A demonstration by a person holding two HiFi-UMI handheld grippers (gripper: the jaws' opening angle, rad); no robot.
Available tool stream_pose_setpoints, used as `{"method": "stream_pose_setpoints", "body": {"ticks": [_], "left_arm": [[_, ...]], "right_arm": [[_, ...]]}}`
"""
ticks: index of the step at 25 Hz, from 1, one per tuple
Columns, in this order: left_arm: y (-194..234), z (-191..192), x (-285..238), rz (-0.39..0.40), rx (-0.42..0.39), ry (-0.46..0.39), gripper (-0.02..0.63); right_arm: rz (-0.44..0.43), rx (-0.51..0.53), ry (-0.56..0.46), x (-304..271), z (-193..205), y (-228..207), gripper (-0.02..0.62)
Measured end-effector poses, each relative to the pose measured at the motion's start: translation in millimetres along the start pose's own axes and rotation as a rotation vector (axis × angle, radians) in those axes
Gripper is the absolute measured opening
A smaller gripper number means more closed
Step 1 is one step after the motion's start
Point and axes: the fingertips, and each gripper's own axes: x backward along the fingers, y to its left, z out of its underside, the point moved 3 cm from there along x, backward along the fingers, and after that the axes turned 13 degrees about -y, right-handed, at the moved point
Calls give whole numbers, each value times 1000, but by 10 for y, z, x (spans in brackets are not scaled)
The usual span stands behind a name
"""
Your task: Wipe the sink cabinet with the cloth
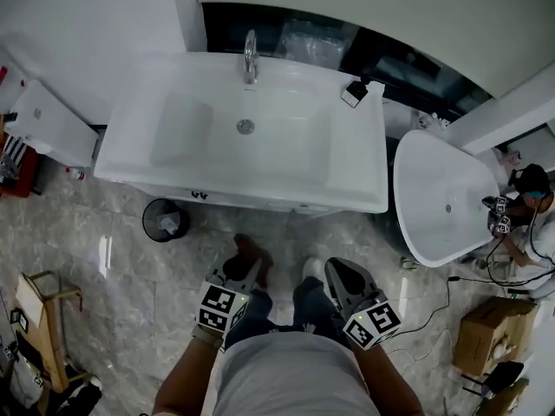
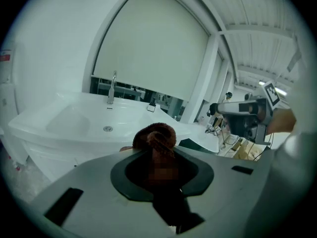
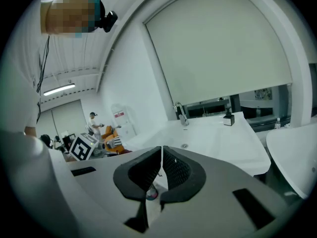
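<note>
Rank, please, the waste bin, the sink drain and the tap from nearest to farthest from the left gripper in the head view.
1. Waste bin, ahead and left of the left gripper.
2. Sink drain, straight ahead.
3. Tap, farther back, behind the drain.

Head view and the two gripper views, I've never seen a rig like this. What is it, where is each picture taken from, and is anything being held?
There is no robot here. A person holds a tool in each hand, and each tool has two fingers. The head view comes from a camera on the person's head. It looks down at a white sink with a tap, a small item on its rim and a bin on the floor. The left gripper and right gripper are low by the person's legs, short of the sink. The other two pictures come from cameras riding on the grippers. The left one is shut on a brown cloth. The right one's fingers are together with nothing between them.
</note>
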Motion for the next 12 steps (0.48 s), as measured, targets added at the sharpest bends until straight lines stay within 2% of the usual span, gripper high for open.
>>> {"method": "stream_pose_setpoints", "body": {"ticks": [7, 12], "left_arm": [[83, 110, -283, -74, -23, -41, 72], [158, 457, -581, -126, -37, -51, 72]], "right_arm": [[-126, -2, 149, -198, 287, -257, 28], [-179, 11, 232, -330, 581, -506, 28]]}}
